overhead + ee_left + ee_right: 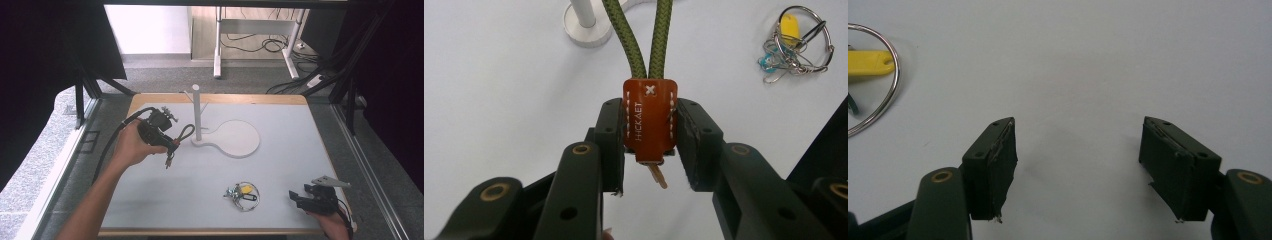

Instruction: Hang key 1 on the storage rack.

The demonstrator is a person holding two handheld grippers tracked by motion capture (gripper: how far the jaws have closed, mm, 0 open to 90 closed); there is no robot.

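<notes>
Clamping the orange leather tab [650,120] of a keychain between its two black jaws, the left tool [650,145] is closed tight on it. The tab carries white stitching, a small white cross near its top and white lettering running lengthwise that looks like "HICKAET", though I can't read it with certainty. From the tab's far end a green braided cord loop [644,35] runs away from the tool toward the white stand [197,112], whose round foot sits just beyond the loop; a small pale piece pokes out of the tab's near end, between the jaws. Off to that tool's far right lies a bunch of wire rings with a yellow tag [796,42] on the white counter [280,165]. The right tool [1078,165] rests low over the counter, jaws wide apart with nothing between them, the wire rings just off to its left.
</notes>
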